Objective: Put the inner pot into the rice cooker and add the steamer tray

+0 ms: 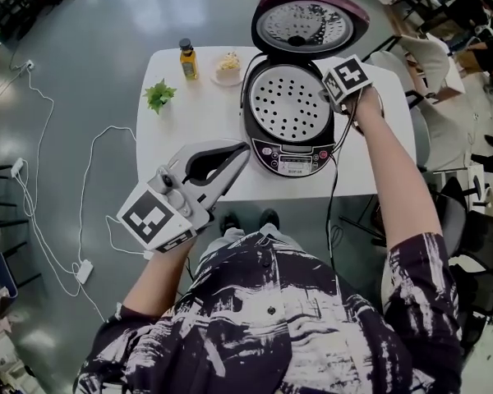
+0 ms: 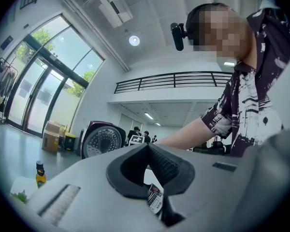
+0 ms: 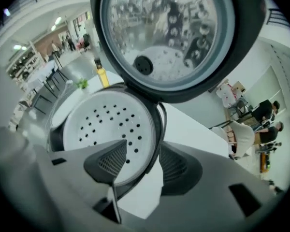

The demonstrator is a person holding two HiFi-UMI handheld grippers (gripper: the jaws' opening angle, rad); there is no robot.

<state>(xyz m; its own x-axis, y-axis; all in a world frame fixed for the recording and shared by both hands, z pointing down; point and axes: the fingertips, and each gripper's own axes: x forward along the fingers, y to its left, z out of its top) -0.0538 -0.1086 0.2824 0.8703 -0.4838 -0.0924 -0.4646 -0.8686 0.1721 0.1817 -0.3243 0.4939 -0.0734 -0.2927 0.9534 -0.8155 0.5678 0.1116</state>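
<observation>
Steamer tray [image 1: 289, 103] sits in the rice cooker [image 1: 289, 156] on the desk [image 1: 204, 120], so the last step looks done, with the pot presumably underneath. Right hand-held gripper [image 3: 144, 164] hangs over the right rim, jaws apart, gripping nothing. Left hand-held gripper [image 1: 240, 156] is closed and empty at the desk's near edge. Next, I'd judge: lift clear, minding the open lid [image 1: 310, 21]. Bottle [image 1: 187, 59] and plant [image 1: 158, 95] stand well apart.

The steamer tray [image 1: 289, 103], at upper centre of the frame, is white, matt, perforated plastic. The rice cooker [image 1: 292, 156] has a glossy dark plastic shell. Its lid [image 1: 310, 23] liner is bright, dimpled metal. The table [image 1: 189, 130] top is smooth and white.
</observation>
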